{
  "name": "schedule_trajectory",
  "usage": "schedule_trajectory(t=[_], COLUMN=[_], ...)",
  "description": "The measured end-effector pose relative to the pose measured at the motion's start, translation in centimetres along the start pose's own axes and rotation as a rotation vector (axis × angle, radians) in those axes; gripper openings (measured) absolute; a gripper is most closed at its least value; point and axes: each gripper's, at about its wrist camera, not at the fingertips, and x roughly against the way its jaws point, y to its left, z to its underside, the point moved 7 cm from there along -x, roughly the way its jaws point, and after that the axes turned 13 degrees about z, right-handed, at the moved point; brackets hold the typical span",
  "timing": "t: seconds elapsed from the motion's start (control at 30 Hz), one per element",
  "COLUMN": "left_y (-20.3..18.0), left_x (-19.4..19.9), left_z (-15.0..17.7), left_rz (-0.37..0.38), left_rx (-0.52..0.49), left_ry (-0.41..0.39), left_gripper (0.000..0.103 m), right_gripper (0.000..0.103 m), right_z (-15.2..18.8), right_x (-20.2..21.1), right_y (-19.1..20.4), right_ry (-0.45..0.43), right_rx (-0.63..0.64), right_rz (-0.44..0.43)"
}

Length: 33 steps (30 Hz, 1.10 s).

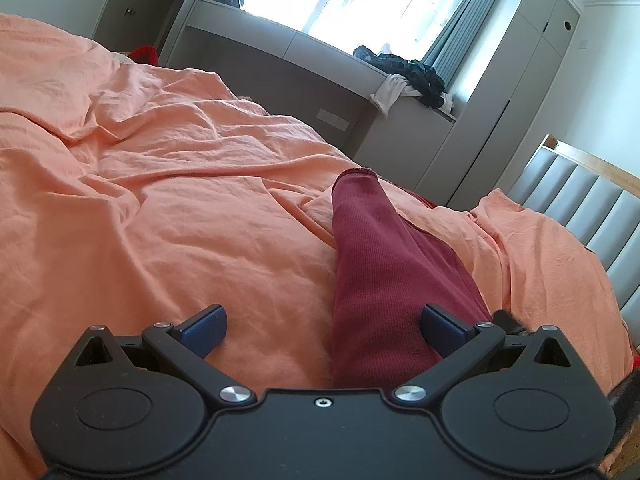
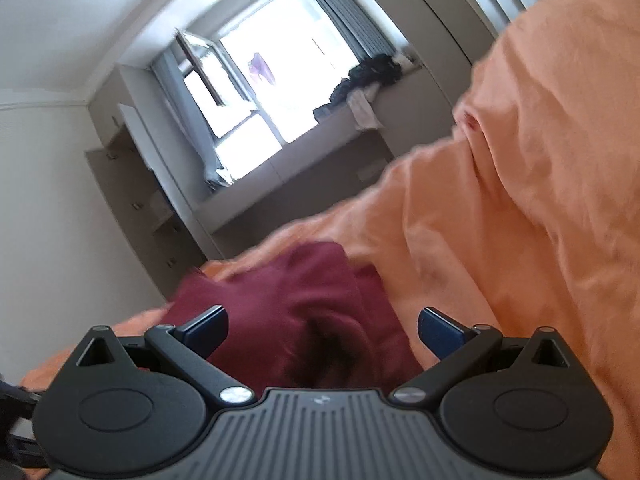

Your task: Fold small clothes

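A dark red ribbed garment [image 1: 384, 264] lies stretched out on the orange bedsheet [image 1: 160, 200], its hemmed end pointing away from me. My left gripper [image 1: 322, 330] hovers open just above its near end, the right blue pad over the cloth and the left pad over bare sheet. In the right wrist view the same dark red garment [image 2: 288, 296] is bunched in folds on the orange sheet [image 2: 520, 200]. My right gripper [image 2: 322, 330] is open above it, nothing pinched between its fingers. That view is blurred.
A grey padded headboard [image 1: 580, 200] stands at the right of the bed. Beyond the bed runs a grey window ledge [image 1: 304, 48] with a heap of dark and white clothes [image 1: 412, 76]. Grey cabinets [image 2: 140, 184] line the wall.
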Motion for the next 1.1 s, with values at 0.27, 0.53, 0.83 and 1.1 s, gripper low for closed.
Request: schedule_trajectory(t=[0.27,0.53,0.83,1.1], left_y=[0.2,0.2,0.2,0.2], left_x=[-0.1,-0.2,-0.2,-0.3], left_z=[0.4,0.4,0.5,0.4], left_rz=[0.006,-0.001,-0.002,0.002], left_rx=[0.015,0.019,0.018,0.018], left_ry=[0.011,0.010,0.009,0.013], left_gripper=[0.103,0.103,0.103,0.103], right_gripper=[0.102,0.102,0.102,0.102], right_z=[2.6,3.1,3.3,3.3], right_x=[-0.6,-0.2,-0.1,-0.1], right_y=[-1.2,-1.2,-1.2,-1.3], right_ry=[-0.080,-0.107,-0.115,-0.115], right_rx=[-0.036,-0.021,-0.021,-0.021], right_rz=[-0.016,-0.035,-0.041,-0.040])
